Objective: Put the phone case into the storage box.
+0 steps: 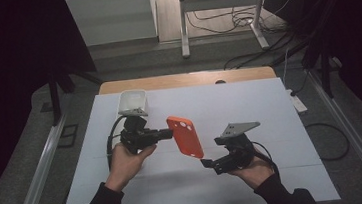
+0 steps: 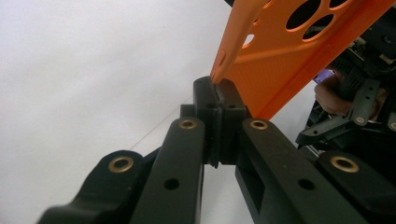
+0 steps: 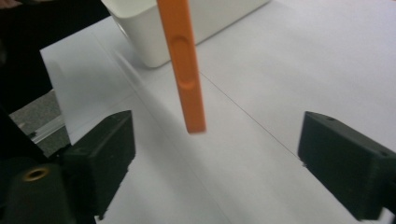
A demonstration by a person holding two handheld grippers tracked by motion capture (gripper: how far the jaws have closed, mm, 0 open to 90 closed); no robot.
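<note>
The white bin point(image 1: 133, 102) stands at the far left of the white table sheet point(image 1: 249, 105), the sole standing obstacle. Right of the bin and nearer the person, the orange phone case point(image 1: 186, 136) hangs above the sheet, blocking passage between the grippers. Elsewhere right of the bin, the sheet is open.

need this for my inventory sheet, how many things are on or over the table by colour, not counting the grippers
orange: 1, the phone case, held up over the table at one edge by the left gripper
white: 1, the plastic bin at the far left of the white table
total: 2
</note>
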